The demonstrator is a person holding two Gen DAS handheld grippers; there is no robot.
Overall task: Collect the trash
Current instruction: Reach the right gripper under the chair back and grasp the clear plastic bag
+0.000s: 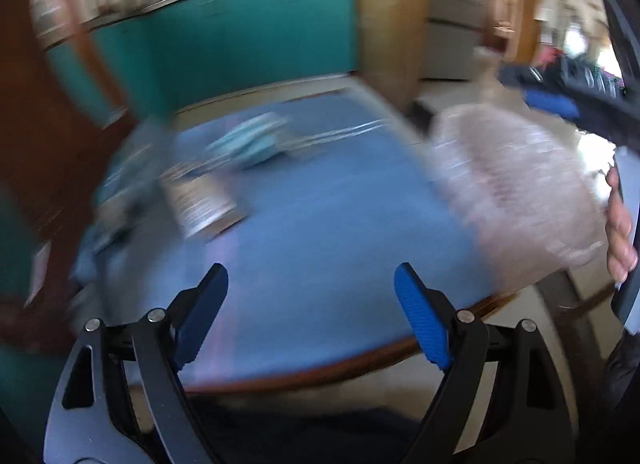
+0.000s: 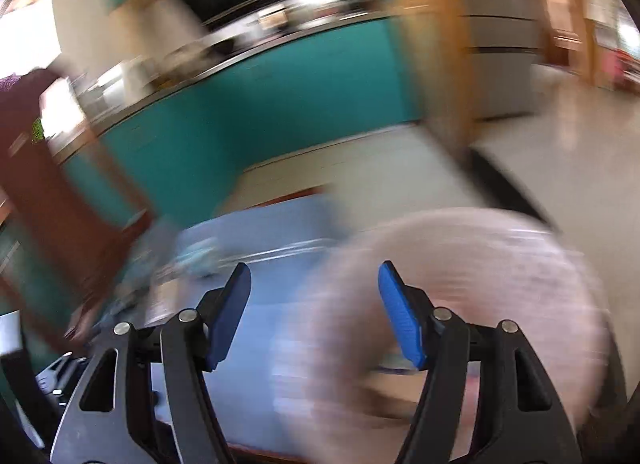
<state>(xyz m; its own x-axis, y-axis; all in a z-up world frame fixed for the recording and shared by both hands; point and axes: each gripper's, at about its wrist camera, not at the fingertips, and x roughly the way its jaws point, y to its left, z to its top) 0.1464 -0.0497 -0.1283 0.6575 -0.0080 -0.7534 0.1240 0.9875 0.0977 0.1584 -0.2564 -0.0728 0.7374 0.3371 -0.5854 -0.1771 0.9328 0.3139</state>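
Both views are badly blurred. The left gripper hangs over the blue tabletop with its jaws wide apart and nothing between them. The right gripper also has its jaws apart; a translucent plastic bag spreads past them, whether gripped I cannot tell. Blurred litter lies on the tabletop's far left

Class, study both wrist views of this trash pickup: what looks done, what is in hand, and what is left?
Done: nothing can be confirmed; both views are blurred.
In hand: a translucent plastic bag hangs at the table's right edge, by a hand. The left gripper and right gripper stand open and empty.
Left: a flat printed packet and light-blue litter lie on the blue table.
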